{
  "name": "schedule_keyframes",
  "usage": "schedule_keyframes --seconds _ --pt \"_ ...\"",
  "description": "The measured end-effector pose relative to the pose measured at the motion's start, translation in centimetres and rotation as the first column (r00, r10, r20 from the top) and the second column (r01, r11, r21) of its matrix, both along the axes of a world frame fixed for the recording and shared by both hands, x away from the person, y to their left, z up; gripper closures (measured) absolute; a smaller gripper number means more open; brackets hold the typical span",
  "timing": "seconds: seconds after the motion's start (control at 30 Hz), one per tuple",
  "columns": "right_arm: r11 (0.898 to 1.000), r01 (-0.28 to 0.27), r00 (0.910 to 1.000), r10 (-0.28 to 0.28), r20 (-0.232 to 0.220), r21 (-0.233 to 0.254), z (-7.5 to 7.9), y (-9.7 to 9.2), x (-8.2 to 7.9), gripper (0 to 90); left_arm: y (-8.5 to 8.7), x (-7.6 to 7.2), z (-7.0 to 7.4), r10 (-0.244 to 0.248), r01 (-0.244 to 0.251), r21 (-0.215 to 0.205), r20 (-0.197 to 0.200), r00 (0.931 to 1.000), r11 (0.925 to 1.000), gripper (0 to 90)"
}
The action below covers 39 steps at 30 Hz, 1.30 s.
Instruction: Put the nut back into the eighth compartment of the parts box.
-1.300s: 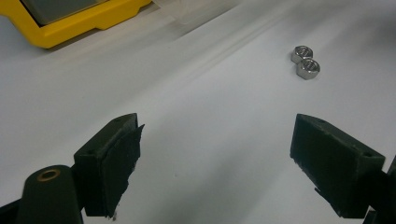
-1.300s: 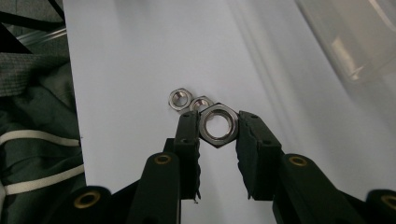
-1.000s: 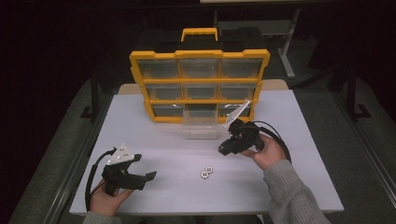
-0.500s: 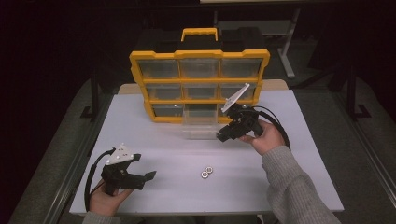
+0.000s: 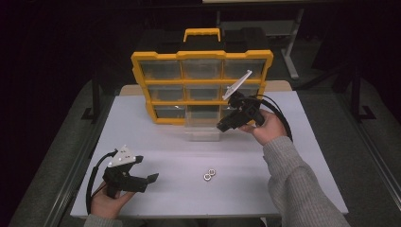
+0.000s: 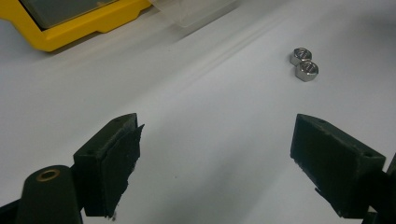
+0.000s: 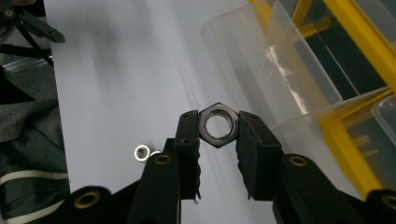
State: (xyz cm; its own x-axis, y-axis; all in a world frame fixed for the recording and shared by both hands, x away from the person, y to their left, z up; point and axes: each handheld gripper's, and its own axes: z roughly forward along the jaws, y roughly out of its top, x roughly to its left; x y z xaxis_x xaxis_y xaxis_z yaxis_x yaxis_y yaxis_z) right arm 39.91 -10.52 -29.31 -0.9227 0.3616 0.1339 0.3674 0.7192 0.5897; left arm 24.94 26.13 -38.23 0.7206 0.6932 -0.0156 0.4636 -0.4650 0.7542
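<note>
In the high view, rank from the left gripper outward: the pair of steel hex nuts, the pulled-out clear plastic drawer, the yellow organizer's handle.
From the left gripper:
1. Pair of steel hex nuts, on the table to its right.
2. Clear plastic drawer, at the organizer's foot.
3. Yellow handle, atop the organizer.

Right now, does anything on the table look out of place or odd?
One clear drawer is pulled out of the yellow organizer and sits on the table in front of it. Two nuts lie loose on the table. The right gripper holds a third nut. Nothing looks damaged.
</note>
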Motion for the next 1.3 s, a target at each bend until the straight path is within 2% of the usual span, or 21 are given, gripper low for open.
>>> schedule_keyframes --seconds 0.33,0.7,0.73,0.83,1.3 --pt "1.0 0.024 0.9997 -0.024 0.011 -0.006 1.5 0.7 1.3 69.1 0.2 0.0 0.0 0.005 -0.005 -0.011 0.0 1.0 0.9999 15.5" --pt "0.999 0.034 0.9993 -0.034 0.016 -0.018 2.1 2.2 3.0 69.1 0.3 0.0 0.1 0.006 -0.006 -0.012 -0.001 1.0 0.9999 15.4" --pt "0.999 0.034 0.9993 -0.034 0.018 -0.027 2.0 2.5 3.2 69.1 0.2 -0.1 0.0 0.016 -0.016 -0.028 -0.004 0.9999 0.9995 15.4" --pt "0.999 0.038 0.9992 -0.038 0.015 -0.03 2.0 2.8 3.4 69.1 0.2 -0.1 0.0 0.017 -0.017 -0.036 -0.001 0.9999 0.9992 15.4" --pt "0.997 0.038 0.9993 -0.037 0.009 -0.067 -0.3 4.8 5.0 69.1 0.4 0.0 0.1 0.014 -0.014 -0.02 -0.006 0.9999 0.9997 15.4"
